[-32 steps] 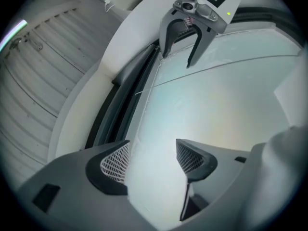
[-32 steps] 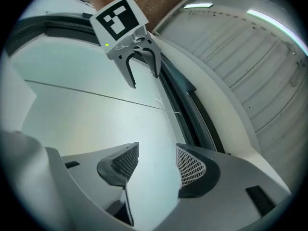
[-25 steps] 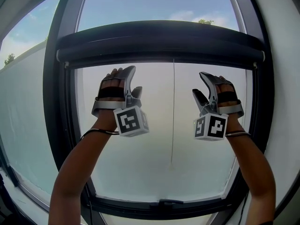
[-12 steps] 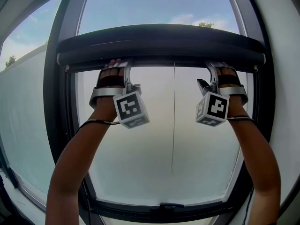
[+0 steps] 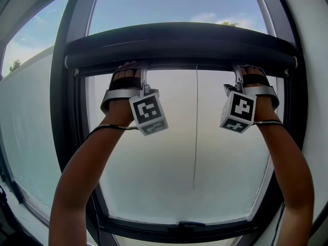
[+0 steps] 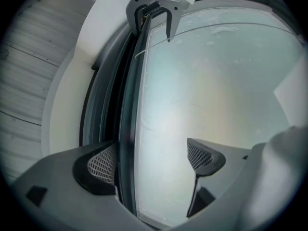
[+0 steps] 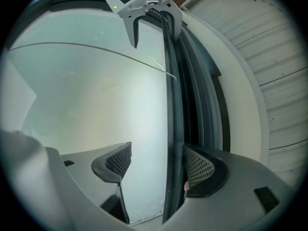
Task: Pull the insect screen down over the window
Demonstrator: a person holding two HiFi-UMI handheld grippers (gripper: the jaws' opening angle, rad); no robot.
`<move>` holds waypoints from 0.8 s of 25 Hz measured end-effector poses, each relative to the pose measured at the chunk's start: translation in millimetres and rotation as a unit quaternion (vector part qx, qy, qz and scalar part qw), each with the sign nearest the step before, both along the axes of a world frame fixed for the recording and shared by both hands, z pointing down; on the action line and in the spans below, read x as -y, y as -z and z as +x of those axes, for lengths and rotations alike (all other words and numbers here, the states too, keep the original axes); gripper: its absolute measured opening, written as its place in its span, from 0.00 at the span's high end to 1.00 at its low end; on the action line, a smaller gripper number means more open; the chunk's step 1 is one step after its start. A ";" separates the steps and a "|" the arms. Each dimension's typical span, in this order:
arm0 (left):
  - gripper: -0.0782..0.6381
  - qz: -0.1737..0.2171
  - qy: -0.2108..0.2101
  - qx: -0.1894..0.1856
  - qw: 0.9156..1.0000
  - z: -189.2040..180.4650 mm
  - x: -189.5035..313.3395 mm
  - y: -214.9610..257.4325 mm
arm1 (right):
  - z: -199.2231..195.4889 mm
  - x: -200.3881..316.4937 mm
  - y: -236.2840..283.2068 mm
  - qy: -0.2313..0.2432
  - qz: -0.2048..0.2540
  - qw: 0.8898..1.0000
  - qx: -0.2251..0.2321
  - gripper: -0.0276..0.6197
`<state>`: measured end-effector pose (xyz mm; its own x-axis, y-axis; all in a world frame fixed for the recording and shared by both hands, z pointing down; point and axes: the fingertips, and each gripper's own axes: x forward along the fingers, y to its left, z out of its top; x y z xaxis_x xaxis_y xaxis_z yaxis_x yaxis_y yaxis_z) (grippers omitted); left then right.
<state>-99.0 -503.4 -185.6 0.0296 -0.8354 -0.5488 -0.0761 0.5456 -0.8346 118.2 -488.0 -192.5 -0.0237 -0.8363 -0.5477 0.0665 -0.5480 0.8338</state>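
Screen bar [image 5: 179, 61] sits high, tucked just under the dark roller housing [image 5: 179, 39] at the top of the window frame [image 5: 65, 137]; screen judged not yet drawn, pane below uncovered; bar's long axis is horizontal, side to side across the opening; its travel would be straight down toward the sill; left gripper [image 5: 134, 69] and right gripper [image 5: 246, 69] are both up at the bar's lower edge, one toward each end, roughly level, neither clearly nearer; pull cord [image 5: 196, 127] hangs between them, closer to the right one, untouched; left gripper view: jaws wide, bar edge passes through the gap hard by the outer pad [image 6: 102, 165], touching or not I cannot tell, inner pad well clear over the pane; right gripper view mirrors this, jaws wide, bar close by the outer pad [image 7: 199, 170]; nothing clamped on either side; next move judged to need both closing across the bar, then an even downward pull to keep it level
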 end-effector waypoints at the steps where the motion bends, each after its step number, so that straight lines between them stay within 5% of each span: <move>1: 0.29 -0.003 -0.001 -0.001 1.000 0.5 -0.1 -0.3 | 0.5 -0.5 0.7 -0.004 0.003 1.000 -0.002 0.47; 7: 0.29 -0.015 0.009 0.007 1.000 -0.2 0.3 -1.8 | 2.3 0.5 1.8 -0.004 0.011 1.000 0.003 0.47; 20: 0.29 -0.042 0.005 0.000 0.999 0.8 -1.2 -7.7 | -1.1 -1.4 -6.4 -0.002 -0.045 0.999 0.023 0.46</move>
<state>-98.3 -502.3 -177.9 0.0203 -0.8783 -0.4777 -0.0711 0.4753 -0.8770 117.2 -486.6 -186.1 0.0027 -0.8826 -0.4701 0.0297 -0.4698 0.8823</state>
